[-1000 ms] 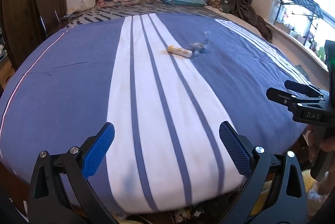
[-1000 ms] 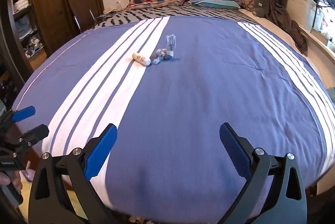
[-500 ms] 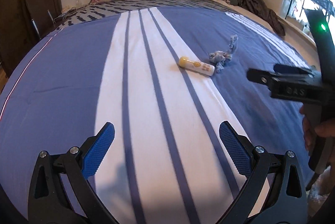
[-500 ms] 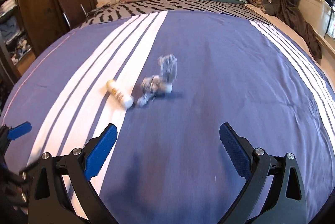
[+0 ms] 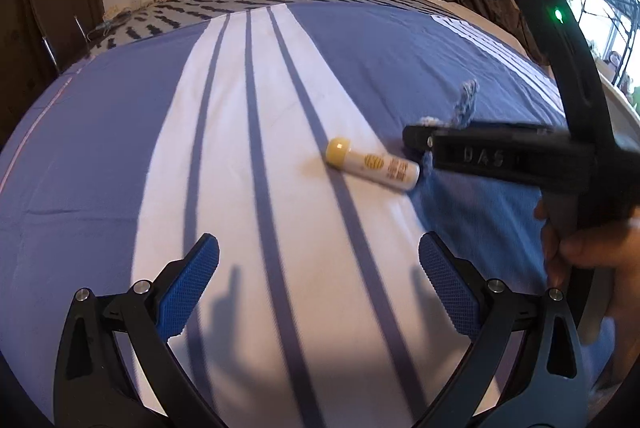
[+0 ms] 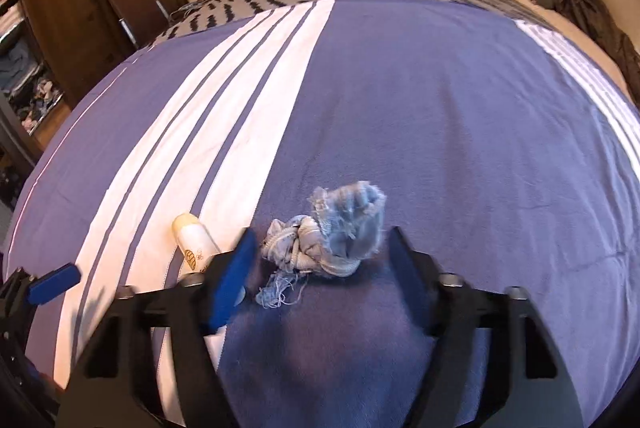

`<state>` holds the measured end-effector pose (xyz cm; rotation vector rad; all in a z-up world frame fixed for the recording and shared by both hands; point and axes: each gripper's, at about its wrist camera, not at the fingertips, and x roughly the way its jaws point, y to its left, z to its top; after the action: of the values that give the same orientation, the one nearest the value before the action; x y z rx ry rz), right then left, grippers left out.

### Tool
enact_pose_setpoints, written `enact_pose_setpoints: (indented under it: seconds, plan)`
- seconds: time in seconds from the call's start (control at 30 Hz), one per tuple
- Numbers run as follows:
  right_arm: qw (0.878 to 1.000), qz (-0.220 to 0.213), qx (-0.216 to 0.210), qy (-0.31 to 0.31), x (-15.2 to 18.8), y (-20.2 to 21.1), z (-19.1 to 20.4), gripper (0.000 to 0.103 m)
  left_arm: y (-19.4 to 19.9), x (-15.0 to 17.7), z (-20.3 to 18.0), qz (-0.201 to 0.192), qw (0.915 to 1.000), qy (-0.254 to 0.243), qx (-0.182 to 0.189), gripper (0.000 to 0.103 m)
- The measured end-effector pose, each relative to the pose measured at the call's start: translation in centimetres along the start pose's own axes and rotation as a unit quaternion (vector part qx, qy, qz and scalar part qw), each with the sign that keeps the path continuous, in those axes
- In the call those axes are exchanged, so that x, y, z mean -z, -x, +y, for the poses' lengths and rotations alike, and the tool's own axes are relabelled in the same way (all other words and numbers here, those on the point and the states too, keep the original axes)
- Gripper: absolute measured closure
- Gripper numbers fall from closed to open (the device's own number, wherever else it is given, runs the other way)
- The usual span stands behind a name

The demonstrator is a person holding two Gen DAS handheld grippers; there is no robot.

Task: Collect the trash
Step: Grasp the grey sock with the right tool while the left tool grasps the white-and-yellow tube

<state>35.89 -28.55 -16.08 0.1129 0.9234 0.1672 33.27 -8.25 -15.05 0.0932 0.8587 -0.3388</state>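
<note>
Trash is lying near the middle of the bed (image 6: 440, 100): a frayed scrap of denim (image 6: 332, 236) on the blue part of the striped cover, and a small white tube with a yellow cap (image 5: 372, 164) just beside it on the white stripe; half a second ago both pieces were lying well ahead of the tools, and now the right tongs (image 6: 320, 256) are sitting around the scrap, one finger on each side of it, with the tube just outside the left-hand finger; the fingers are standing closer together than they were, though gaps are still showing on both sides of the cloth, so they are not yet holding anything; motion blur on them suggests they are closing, which would mean the grasp of the first piece is under way; the left tongs (image 5: 318, 288) are hanging wide open and empty over the white stripe, now nearer the tube than a second ago and roughly lined up with it, so the tube is probably becoming their target; the loose threads may be snagging on the cover as the scrap is lifted.
</note>
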Motion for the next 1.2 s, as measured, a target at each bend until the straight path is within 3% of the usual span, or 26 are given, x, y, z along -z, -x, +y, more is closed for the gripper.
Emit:
enact_pose_setpoints:
  seconds: [0.1,0.23,0.53,0.67,0.77,1.2]
  plan:
    - [1.000,-0.003,-0.005,-0.002,-0.1,0.1,-0.6,0.062,-1.0,-0.8,-0.3,0.004,0.9999,0.008,0.010,0.008]
    - [0.999,-0.019,0.030,0.014,-0.2,1.4,-1.5,0.063,-2.5,-1.9,-1.2,0.007,0.9999,-0.002,0.010,0.008]
    - [0.999,-0.027,0.027,-0.004,-0.1,3.3,-4.7,0.063,-6.2,-3.6,-2.6,0.030,0.9988,-0.037,0.011,0.009]
    - [0.999,-0.027,0.036,-0.003,0.1,3.3,-5.2,0.063,-6.8,-4.2,-2.7,0.030,0.9985,-0.046,0.009,0.023]
    - [0.999,-0.027,0.039,-0.007,0.3,3.3,-5.5,0.063,-6.8,-4.4,-3.0,0.024,0.9982,-0.053,0.009,0.037]
    - [0.999,-0.034,0.035,0.000,2.2,6.4,-4.7,0.063,-3.1,-2.0,-3.0,0.018,0.9991,-0.038,0.008,0.038]
